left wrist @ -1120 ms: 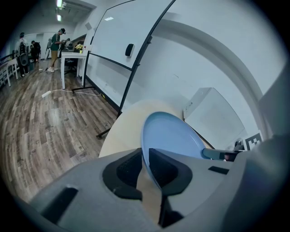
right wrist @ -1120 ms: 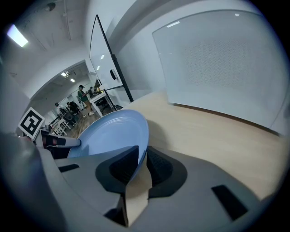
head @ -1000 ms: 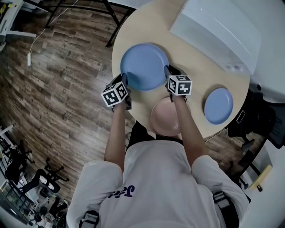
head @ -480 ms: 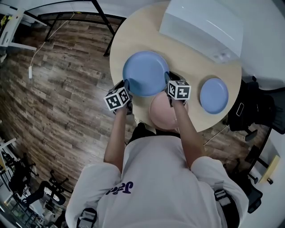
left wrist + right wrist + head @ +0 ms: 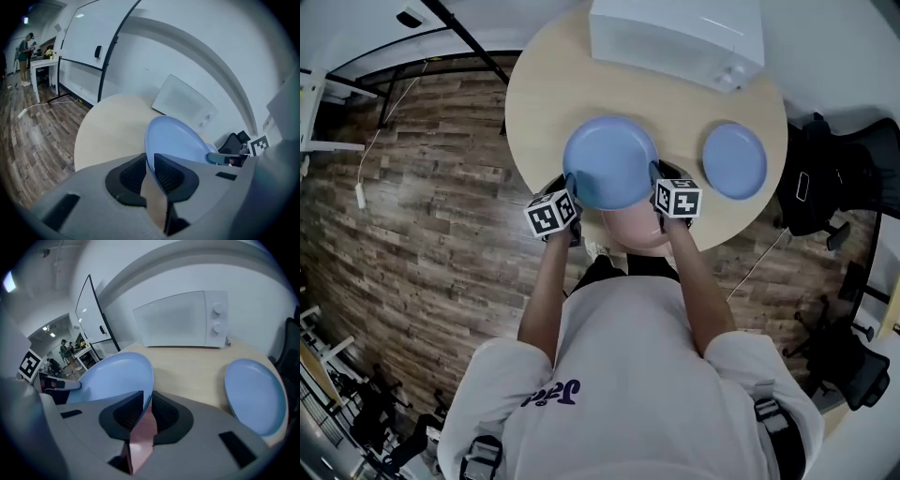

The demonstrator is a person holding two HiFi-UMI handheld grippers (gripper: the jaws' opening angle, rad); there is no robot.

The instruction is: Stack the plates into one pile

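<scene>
Head view: large blue plate (image 5: 609,161) held above pink plate (image 5: 625,228), at the counter's (image 5: 544,103) near edge.
Left gripper view: left claw (image 5: 149,168) pinches its rim.
Right gripper view: right claw (image 5: 146,409) pinches opposite rim; likely stiff, slippery, breakable.

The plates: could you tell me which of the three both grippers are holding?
The larger blue plate, clamped at opposite rims by the left gripper and right gripper; the pink plate and smaller blue plate lie ungripped.
</scene>
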